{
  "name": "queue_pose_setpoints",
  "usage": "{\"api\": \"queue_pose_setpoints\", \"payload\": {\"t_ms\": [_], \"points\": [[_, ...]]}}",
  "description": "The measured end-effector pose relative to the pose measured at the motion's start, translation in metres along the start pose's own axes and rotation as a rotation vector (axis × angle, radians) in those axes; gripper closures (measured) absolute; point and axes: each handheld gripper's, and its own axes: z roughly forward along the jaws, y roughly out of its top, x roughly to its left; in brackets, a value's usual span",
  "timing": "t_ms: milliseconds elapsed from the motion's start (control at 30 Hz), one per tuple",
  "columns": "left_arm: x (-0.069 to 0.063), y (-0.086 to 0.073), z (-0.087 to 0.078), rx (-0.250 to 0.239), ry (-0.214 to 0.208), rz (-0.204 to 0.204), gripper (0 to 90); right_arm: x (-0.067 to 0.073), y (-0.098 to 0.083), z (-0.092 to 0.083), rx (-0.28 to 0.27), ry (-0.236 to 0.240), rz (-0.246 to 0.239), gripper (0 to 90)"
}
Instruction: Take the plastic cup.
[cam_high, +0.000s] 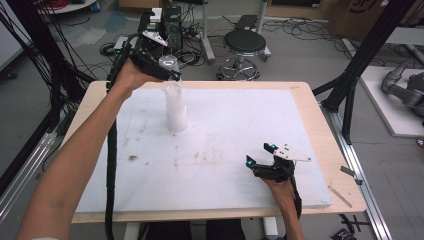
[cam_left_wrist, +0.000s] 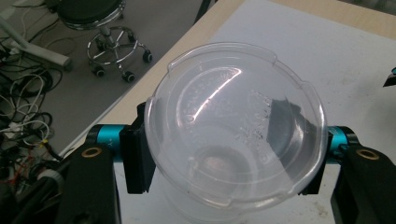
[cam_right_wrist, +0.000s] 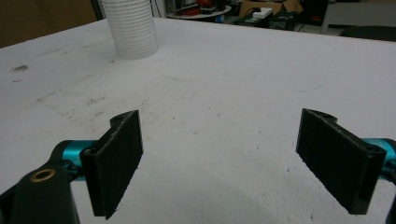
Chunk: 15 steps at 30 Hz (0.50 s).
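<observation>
- The left hand-held gripper (cam_left_wrist: 231, 154) clamps a clear cup (cam_left_wrist: 236, 123) by its sides, mouth up, likely so it stays round and comes straight off.
- In the high view the cup (cam_high: 168, 62) hangs just above the cup stack (cam_high: 175, 107), which stands upright at the bench's (cam_high: 320, 125) far side.
- The right hand-held gripper (cam_right_wrist: 233, 163) rests on the bench with jaws wide and nothing between them, well apart from the stack, probably kept out of the way.
</observation>
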Motion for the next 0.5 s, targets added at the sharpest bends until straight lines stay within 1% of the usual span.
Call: {"api": "queue_pose_setpoints", "payload": {"t_ms": [33,167,333,433,500], "points": [[-0.001,0.003,-0.005,-0.013,-0.001,-0.002,37.0,0.0,0.0,0.0,-0.001,0.0,0.001,14.7],[-0.003,0.005,-0.01,-0.011,0.006,0.01,37.4,0.001,0.0,-0.001,-0.003,-0.003,-0.003,14.7],[-0.003,0.005,-0.013,-0.014,0.005,0.007,37.4,0.001,0.0,-0.001,-0.007,-0.004,-0.01,14.7],[-0.006,0.001,-0.019,-0.039,-0.003,0.002,37.4,0.0,0.0,0.0,-0.003,-0.004,0.002,14.7],[-0.011,-0.003,-0.025,-0.055,-0.004,0.001,37.4,-0.001,0.0,0.0,0.001,-0.003,0.009,14.7]]}}
